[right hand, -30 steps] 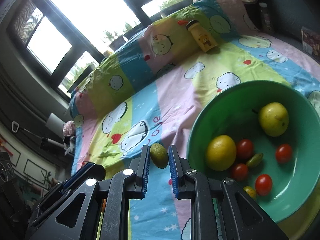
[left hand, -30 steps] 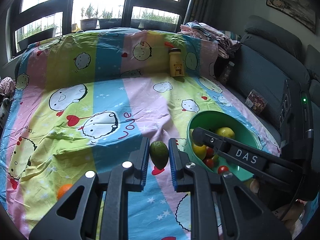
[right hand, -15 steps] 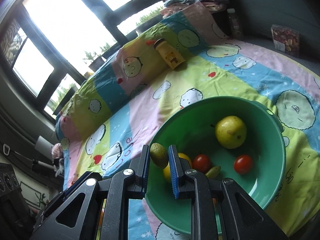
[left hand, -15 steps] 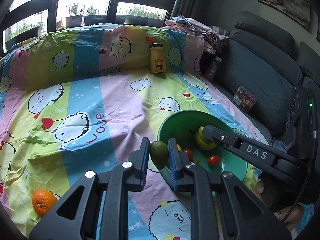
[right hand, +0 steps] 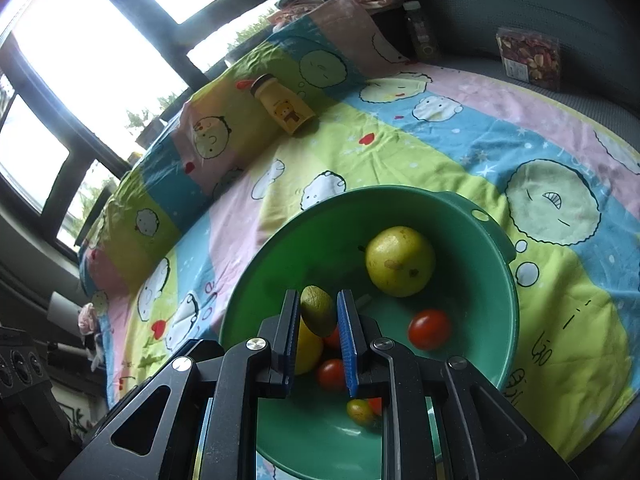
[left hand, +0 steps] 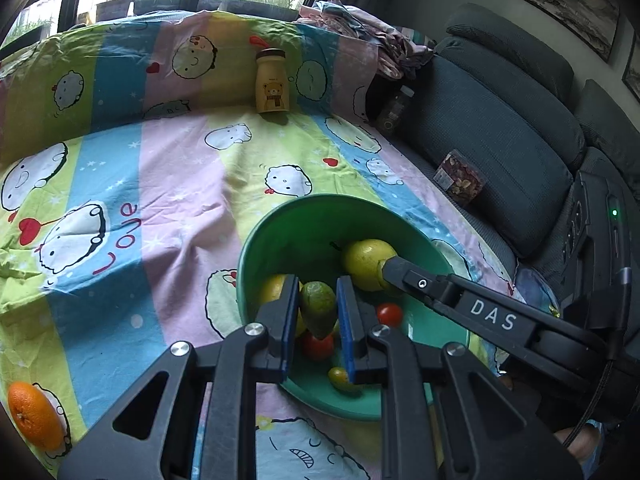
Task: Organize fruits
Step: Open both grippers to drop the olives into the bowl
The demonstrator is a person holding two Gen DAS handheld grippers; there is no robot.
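Observation:
My left gripper [left hand: 318, 310] is shut on a green avocado [left hand: 319, 309] and holds it over the green bowl [left hand: 304, 210]. My right gripper [right hand: 319, 312] is shut on a small green lime [right hand: 318, 310], also over the bowl [right hand: 460, 208]. In the bowl lie a yellow pear [right hand: 400, 262], a lemon [right hand: 308, 346] and several cherry tomatoes [right hand: 429, 329]. The right gripper's arm [left hand: 492, 316] crosses the bowl in the left wrist view. An orange [left hand: 34, 414] lies on the sheet at the lower left.
A yellow bear-print bottle [left hand: 272, 82] stands at the back of the colourful cartoon sheet [left hand: 160, 184]. A grey sofa [left hand: 500, 128] runs along the right with a snack box [left hand: 460, 178] and a dark bottle [left hand: 394, 110]. Folded clothes [left hand: 360, 40] lie behind.
Both grippers have moved right and forward with their fruits, from beside the bowl to over its inside. The bowl now fills the lower middle of both views.

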